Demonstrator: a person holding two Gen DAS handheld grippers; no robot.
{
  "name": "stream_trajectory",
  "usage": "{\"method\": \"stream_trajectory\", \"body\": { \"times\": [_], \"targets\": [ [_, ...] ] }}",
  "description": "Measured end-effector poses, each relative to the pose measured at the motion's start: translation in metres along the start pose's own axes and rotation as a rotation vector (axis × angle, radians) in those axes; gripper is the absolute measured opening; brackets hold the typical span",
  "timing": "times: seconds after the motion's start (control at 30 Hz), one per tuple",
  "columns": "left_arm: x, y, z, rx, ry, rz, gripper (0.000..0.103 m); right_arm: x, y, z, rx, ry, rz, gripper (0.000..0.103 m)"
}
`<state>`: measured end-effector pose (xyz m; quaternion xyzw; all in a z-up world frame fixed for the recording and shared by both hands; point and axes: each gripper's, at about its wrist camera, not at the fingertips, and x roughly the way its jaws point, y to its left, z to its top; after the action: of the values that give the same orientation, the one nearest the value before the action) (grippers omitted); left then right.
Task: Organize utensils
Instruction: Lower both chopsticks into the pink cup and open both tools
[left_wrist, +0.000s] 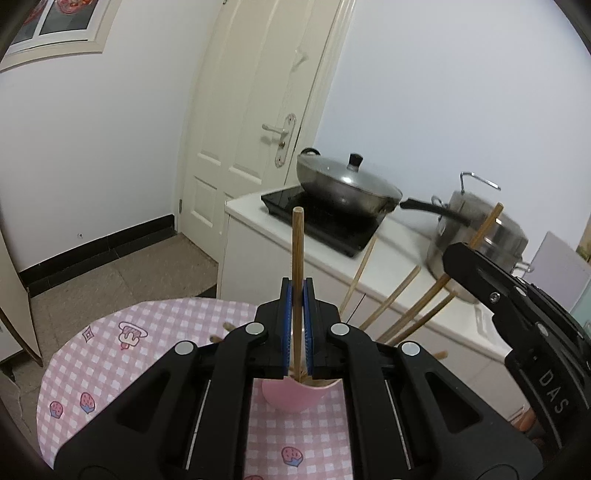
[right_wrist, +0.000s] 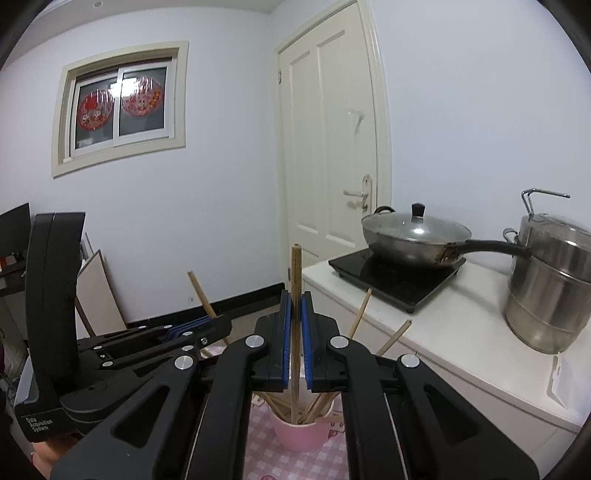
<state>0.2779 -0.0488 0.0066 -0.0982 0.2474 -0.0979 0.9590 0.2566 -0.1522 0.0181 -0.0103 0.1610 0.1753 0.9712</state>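
A pink cup (left_wrist: 295, 400) stands on a round table with a pink checked cloth (left_wrist: 110, 354), and several wooden chopsticks lean out of it to the right. My left gripper (left_wrist: 297, 284) is shut on an upright chopstick (left_wrist: 297, 243) whose lower end dips into the cup. In the right wrist view my right gripper (right_wrist: 295, 295) is shut on another upright chopstick (right_wrist: 296, 266), its lower end inside the pink cup (right_wrist: 299, 434). Each gripper shows in the other's view: the right gripper (left_wrist: 458, 254) at the right, the left gripper (right_wrist: 221, 323) at the left with its chopstick (right_wrist: 199, 291).
Behind the table runs a white counter (right_wrist: 461, 332) with a black induction hob (right_wrist: 399, 280), a lidded wok (right_wrist: 413, 236) and a steel steamer pot (right_wrist: 550, 288). A cream door (right_wrist: 328, 147) and a window (right_wrist: 122, 103) are on the far walls.
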Motion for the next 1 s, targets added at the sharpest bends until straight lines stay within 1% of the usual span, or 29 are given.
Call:
{"method": "stream_trajectory", "body": {
  "times": [0.2, 0.33, 0.4, 0.5, 0.67, 1.0],
  "targets": [
    [0.007, 0.001, -0.011, 0.019, 0.033, 0.001, 0.006, 0.012, 0.004, -0.015, -0.012, 0.065, 0.004, 0.004],
    [0.01, 0.001, -0.017, 0.032, 0.049, 0.007, 0.006, 0.02, 0.004, -0.023, -0.014, 0.098, 0.003, 0.004],
    [0.01, 0.002, -0.018, 0.039, 0.045, 0.013, 0.006, 0.022, 0.004, -0.026, -0.013, 0.112, 0.001, 0.004],
    [0.013, 0.001, -0.021, 0.048, 0.066, 0.011, 0.007, 0.026, 0.003, -0.031, -0.007, 0.136, 0.001, 0.004],
    [0.021, 0.003, -0.027, 0.058, 0.102, 0.018, 0.007, 0.026, 0.001, -0.033, 0.002, 0.138, -0.002, 0.004],
    [0.027, 0.003, -0.033, 0.082, 0.138, 0.033, 0.008, 0.026, -0.003, -0.033, 0.02, 0.143, 0.001, 0.004]
  ]
}}
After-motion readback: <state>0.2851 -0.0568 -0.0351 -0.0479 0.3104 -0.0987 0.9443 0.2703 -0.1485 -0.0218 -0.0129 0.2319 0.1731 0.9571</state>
